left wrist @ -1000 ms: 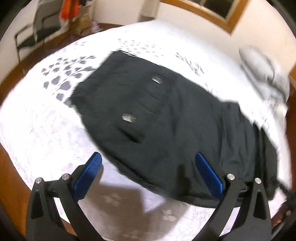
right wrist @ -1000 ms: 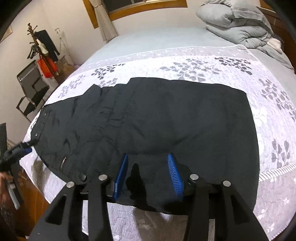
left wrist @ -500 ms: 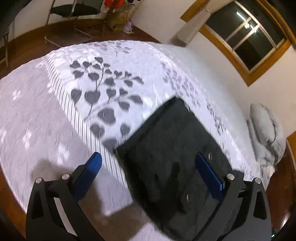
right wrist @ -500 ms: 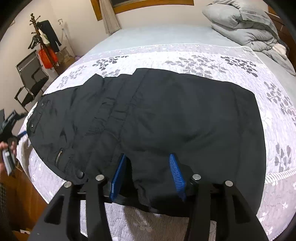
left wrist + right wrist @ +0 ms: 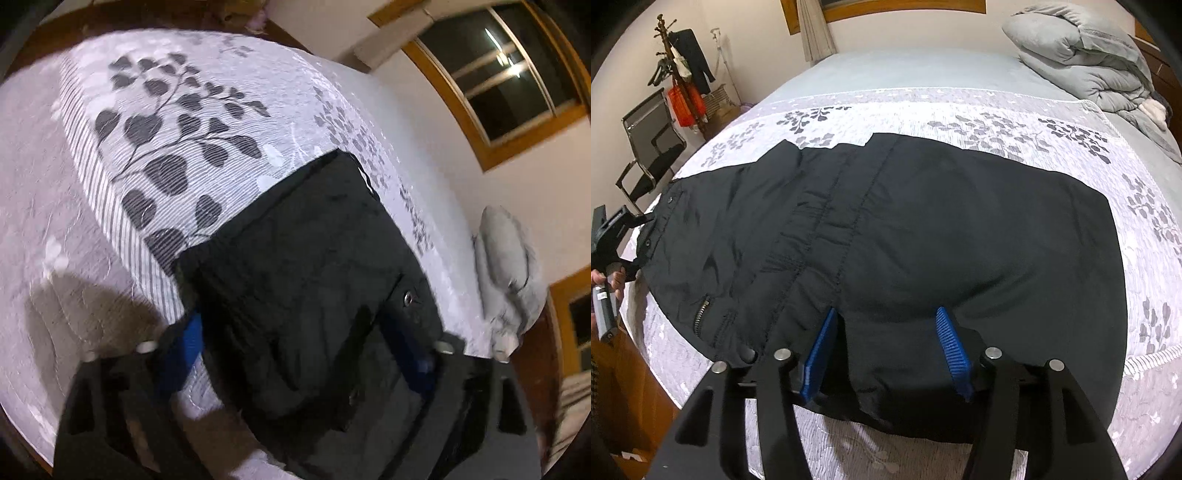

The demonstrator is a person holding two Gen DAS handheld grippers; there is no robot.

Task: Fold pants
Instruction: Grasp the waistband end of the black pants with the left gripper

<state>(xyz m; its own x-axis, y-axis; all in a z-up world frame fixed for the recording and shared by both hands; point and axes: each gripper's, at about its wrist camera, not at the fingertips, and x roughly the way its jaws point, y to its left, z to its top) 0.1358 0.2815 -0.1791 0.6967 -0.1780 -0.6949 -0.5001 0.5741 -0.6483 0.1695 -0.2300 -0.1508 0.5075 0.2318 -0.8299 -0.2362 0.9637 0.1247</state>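
Black fabric pants (image 5: pixel 923 236) lay flat mid-frame for folding; your left gripper (image 5: pixel 295 354) was closing, straddling the waistband, your right gripper (image 5: pixel 886 354) opening astride the hem, neither gripping

The left wrist view sits close over the waistband end of the black pants (image 5: pixel 314 277), looking along the bed (image 5: pixel 184 129). The right wrist view looks down across them from the bed's near edge.
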